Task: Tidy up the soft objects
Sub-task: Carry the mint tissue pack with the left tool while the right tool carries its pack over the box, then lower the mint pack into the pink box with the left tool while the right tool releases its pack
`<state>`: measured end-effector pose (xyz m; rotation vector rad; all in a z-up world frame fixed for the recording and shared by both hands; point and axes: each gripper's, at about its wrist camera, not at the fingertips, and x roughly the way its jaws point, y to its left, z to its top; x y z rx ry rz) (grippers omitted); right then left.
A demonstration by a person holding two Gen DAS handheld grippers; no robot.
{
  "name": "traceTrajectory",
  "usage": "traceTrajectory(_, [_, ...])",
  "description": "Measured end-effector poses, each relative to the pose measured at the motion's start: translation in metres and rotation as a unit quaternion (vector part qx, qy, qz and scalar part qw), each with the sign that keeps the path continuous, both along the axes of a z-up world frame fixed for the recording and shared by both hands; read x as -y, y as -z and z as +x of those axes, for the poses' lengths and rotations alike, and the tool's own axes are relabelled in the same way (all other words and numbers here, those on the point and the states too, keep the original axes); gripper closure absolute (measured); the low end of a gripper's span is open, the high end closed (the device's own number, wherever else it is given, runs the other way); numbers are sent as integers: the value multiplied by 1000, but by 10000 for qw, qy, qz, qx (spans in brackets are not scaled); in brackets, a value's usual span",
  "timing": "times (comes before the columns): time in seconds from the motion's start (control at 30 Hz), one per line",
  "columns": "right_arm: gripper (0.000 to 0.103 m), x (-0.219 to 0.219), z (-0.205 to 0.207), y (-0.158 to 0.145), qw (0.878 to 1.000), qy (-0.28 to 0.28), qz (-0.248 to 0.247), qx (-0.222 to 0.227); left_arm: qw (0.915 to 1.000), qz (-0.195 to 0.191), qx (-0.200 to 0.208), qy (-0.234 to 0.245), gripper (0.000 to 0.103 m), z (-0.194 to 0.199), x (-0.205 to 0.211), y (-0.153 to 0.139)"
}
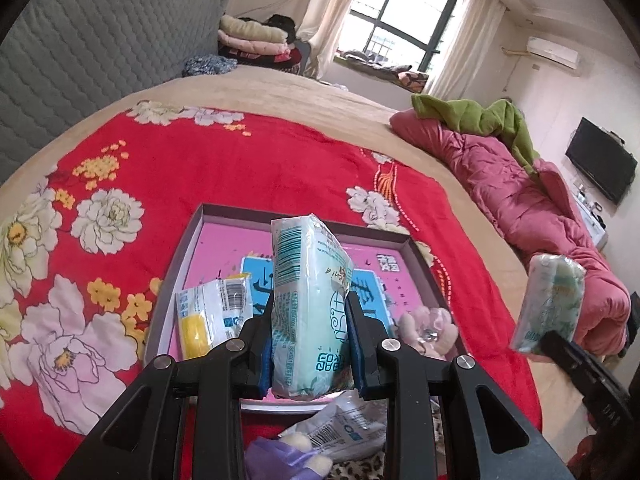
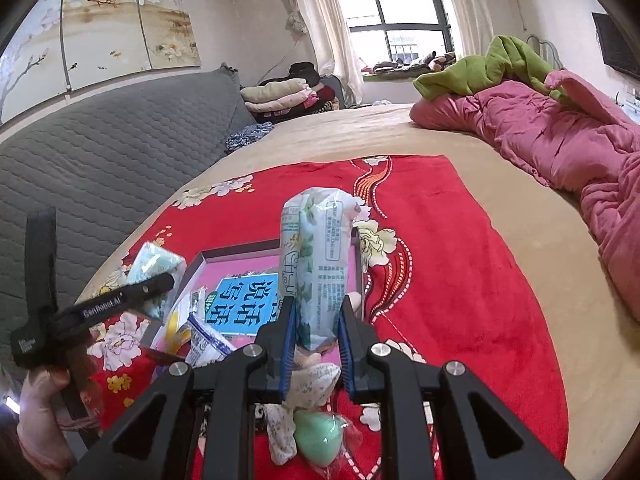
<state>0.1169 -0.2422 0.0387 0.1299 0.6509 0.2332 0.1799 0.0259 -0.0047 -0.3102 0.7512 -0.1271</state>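
My left gripper (image 1: 312, 344) is shut on a pale green tissue pack (image 1: 310, 300) and holds it upright above the pink-lined box (image 1: 184, 256) on the red flowered blanket. My right gripper (image 2: 316, 344) is shut on a second tissue pack (image 2: 320, 256), held above the box's right side (image 2: 208, 258); this pack also shows in the left wrist view (image 1: 550, 304). In the box lie a yellow sponge packet (image 1: 212, 312) and a pink plush item (image 1: 430, 330). The left gripper also shows at the left of the right wrist view (image 2: 120, 300).
A white packet (image 1: 344, 432) and a purple plush (image 1: 280, 460) lie in front of the box. A green egg-shaped sponge (image 2: 318, 436) and floral cloth (image 2: 308, 384) lie under my right gripper. A pink quilt (image 2: 560, 140) lies at the right, a grey headboard (image 2: 100, 168) at the left.
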Motion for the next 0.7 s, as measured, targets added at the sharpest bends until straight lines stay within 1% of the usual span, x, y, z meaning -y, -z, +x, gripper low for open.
traceTrajectory(0.07, [83,-3,3,0,10000,23,-25,-12,10000,-56,-62,30,73,3,-1,6])
traceTrajectory(0.2, [83,-8,9,0,10000,19,-89,4,9999,-9,-54,84,73,9,0,14])
traceTrajectory(0.33, [83,-9,12,1,9999,70,-153,-14,9995,154,-96,248,73,11,7,27])
traceTrajectory(0.53, [83,-12,15,4,9994,102,-317,-41,9992,8,-304,265,73,19,1,45])
traceTrajectory(0.7, [83,-12,19,8,9988,166,-455,-86,9985,-228,-410,294,73,22,-5,54])
